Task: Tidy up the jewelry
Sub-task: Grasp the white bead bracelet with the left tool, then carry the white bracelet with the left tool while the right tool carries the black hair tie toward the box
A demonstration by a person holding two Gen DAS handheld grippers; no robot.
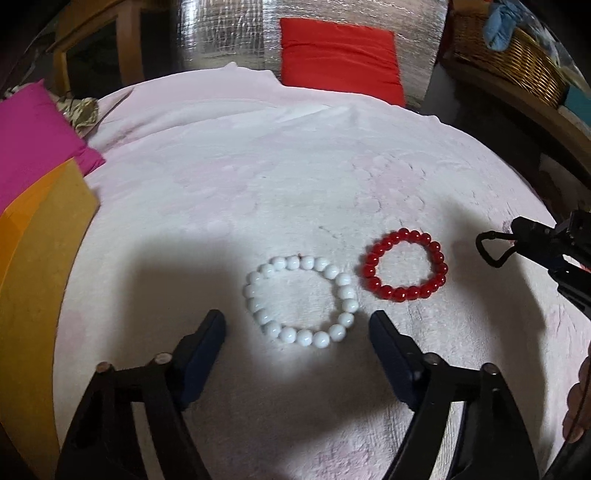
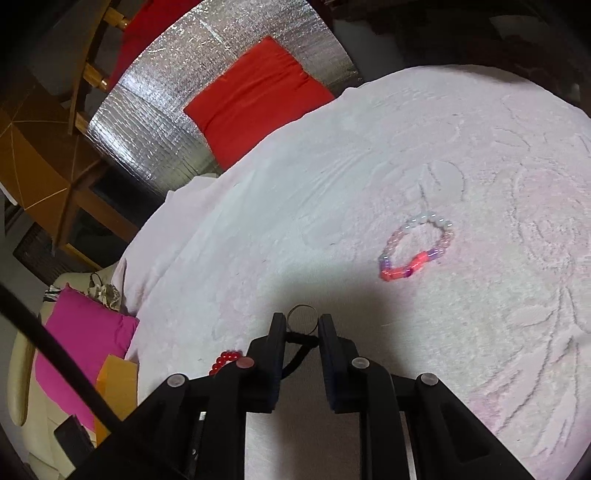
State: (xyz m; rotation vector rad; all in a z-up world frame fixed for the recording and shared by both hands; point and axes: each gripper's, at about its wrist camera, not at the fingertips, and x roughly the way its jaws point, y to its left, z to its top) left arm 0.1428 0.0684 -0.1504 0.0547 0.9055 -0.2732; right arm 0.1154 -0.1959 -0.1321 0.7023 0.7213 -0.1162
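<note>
A pale pink embossed plush cloth [image 1: 280,177] covers the surface, and the jewelry lies spread across it. Near the middle of this cloth sits a white round-bead bracelet [image 1: 300,300], lying flat as an open ring; a red glossy round-bead bracelet [image 1: 405,266] lies just beside it on the right, the two close but apart. The left gripper [image 1: 297,332] hangs over the cloth with its black, blue-padded fingers set wide on either side of the white bracelet's near edge, pressing on nothing. The right gripper [image 2: 302,326] has its jaws drawn close together on a black cord loop [image 2: 301,341] bearing a thin silver ring [image 2: 303,318], which pokes out past the fingertips; in the left wrist view the same black loop shows at the right gripper's tip, to the right of the red bracelet. Farther across the cloth lies a small pastel bracelet of white, pink, purple and orange beads [image 2: 415,251]. Beyond the cloth's far edge rests a red fabric cushion [image 1: 340,55] against a silver quilted foil sheet [image 1: 221,33].
</note>
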